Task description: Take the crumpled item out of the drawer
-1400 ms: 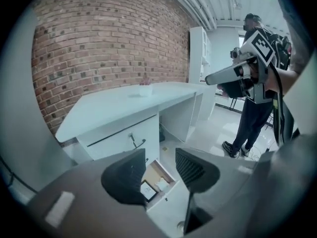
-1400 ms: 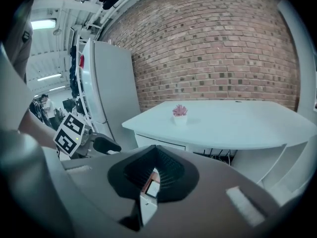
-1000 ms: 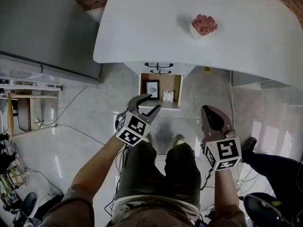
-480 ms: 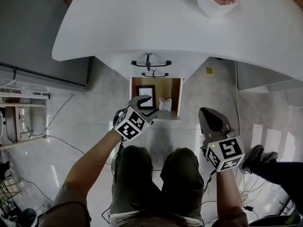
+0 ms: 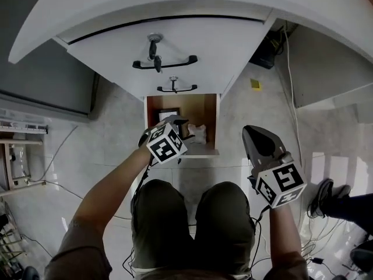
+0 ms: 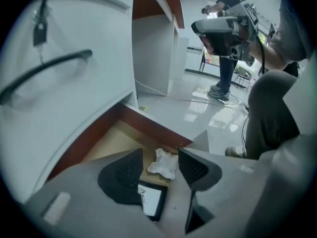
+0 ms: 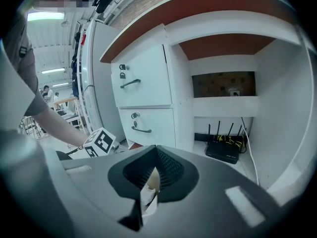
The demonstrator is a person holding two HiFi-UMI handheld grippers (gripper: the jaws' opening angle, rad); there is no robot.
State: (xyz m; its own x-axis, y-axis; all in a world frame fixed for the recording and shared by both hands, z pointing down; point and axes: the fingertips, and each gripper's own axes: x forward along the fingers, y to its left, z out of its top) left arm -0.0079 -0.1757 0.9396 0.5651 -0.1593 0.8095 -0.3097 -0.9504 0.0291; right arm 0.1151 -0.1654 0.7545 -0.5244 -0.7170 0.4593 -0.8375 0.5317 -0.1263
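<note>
I hold left gripper (image 6: 161,171) spread over the open drawer (image 5: 219,121) | crumpled item (image 6: 164,163) lies on the drawer floor between its jaws, beside a framed picture (image 6: 152,201) | right gripper (image 7: 151,178) well apart, pinching a pale scrap (image 7: 148,196).

A black router (image 7: 224,152) stands beneath the white desk (image 5: 175,2).
</note>
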